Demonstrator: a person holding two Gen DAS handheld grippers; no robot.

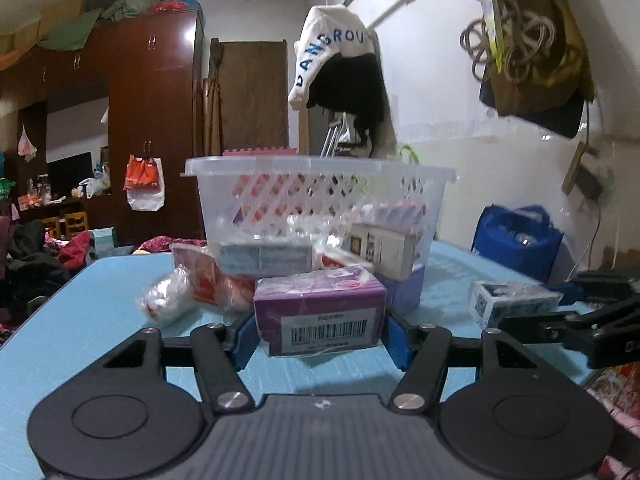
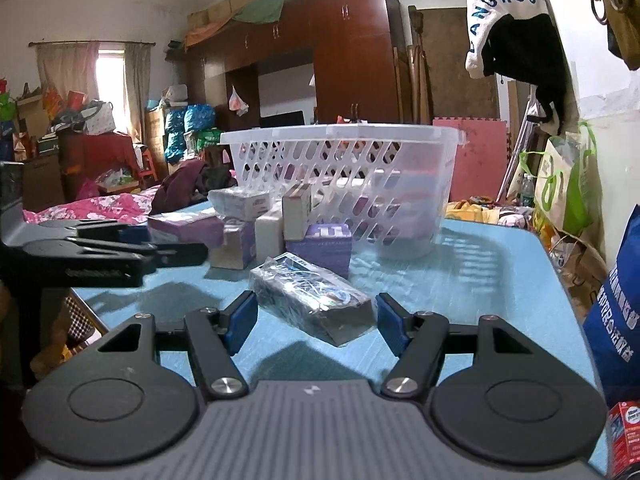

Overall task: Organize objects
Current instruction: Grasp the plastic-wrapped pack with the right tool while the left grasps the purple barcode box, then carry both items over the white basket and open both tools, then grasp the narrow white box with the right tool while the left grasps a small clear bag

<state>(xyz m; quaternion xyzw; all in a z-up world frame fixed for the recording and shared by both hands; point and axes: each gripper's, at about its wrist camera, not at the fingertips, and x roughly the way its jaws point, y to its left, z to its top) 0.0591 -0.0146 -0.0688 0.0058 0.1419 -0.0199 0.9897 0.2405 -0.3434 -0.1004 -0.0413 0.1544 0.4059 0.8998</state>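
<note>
One clear plastic basket [image 1: 320, 184] stands on the blue desk [image 1: 100, 300], its latticed walls showing a few boxes inside; they are blurred behind the plastic, so their number cannot be told.

In front of the basket lies a cluster of loose packages. From the left wrist view: one purple box with a barcode label [image 1: 320, 312], one pale box with blue print [image 1: 266, 256] behind it, one white upright box [image 1: 384, 248], one lilac box [image 1: 404, 292] under that, one red-and-white packet [image 1: 200, 280], and one small crinkled plastic-wrapped bundle [image 1: 166, 298] farthest left. Off to the right, apart from the cluster, lies one dark plastic-wrapped box [image 1: 512, 302].

The left gripper [image 1: 320, 334] is clamped on the purple barcode box, both blue pads pressed to its sides, the box low over the desk.

The right gripper [image 2: 316, 322] is spread wide on either side of the dark wrapped box [image 2: 312, 300], which lies flat on the desk between the pads, with a gap on each side.

One blue bag [image 1: 516, 236] sits beyond the desk's far right edge.
</note>
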